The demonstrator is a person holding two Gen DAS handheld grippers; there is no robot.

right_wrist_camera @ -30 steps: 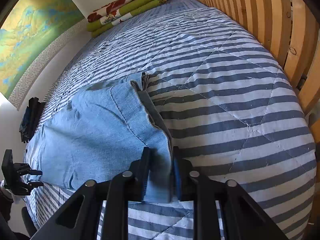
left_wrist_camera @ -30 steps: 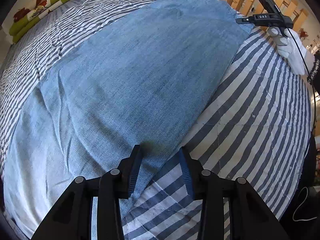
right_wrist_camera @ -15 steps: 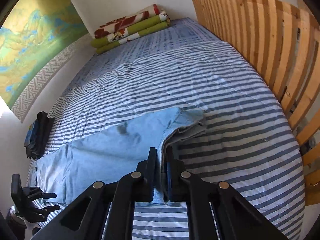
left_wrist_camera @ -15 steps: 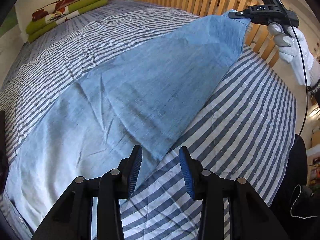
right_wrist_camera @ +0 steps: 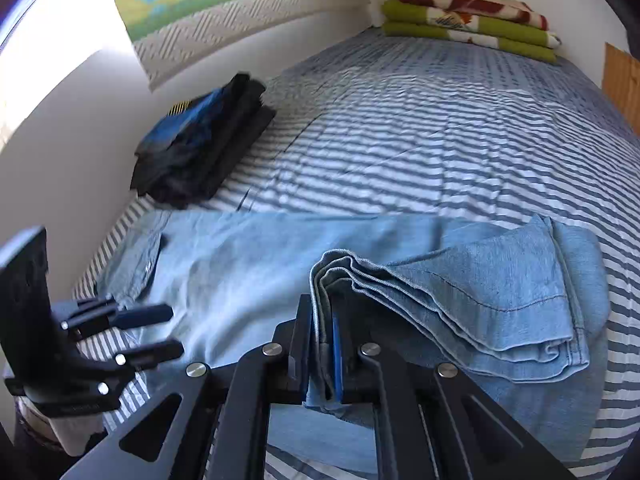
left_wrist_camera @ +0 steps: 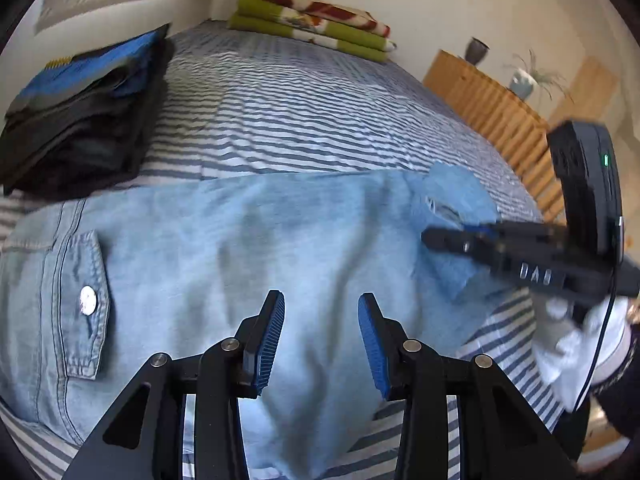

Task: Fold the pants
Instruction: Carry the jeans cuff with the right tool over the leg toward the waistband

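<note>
Light blue denim pants (left_wrist_camera: 224,248) lie across the striped bed, waist and buttoned back pocket (left_wrist_camera: 86,300) at the left. My left gripper (left_wrist_camera: 321,340) hovers open over the middle of the pants with nothing between its fingers. My right gripper (right_wrist_camera: 321,354) is shut on the layered leg hems (right_wrist_camera: 460,300), which are lifted and doubled back over the pants toward the waist. In the left wrist view the right gripper (left_wrist_camera: 432,238) comes in from the right with the cuff bunched at its tip. The left gripper (right_wrist_camera: 160,330) shows at the lower left of the right wrist view.
A stack of dark folded clothes (left_wrist_camera: 84,116) sits on the bed by the wall, beyond the waist. Folded green and red blankets (left_wrist_camera: 316,26) lie at the far end. A wooden slatted rail (left_wrist_camera: 492,120) borders the right side. A white-gloved hand (left_wrist_camera: 568,344) holds the right gripper.
The right gripper carried the leg hems up and back over the pants toward the waist. The left gripper moved left along the pants to their middle, staying open.
</note>
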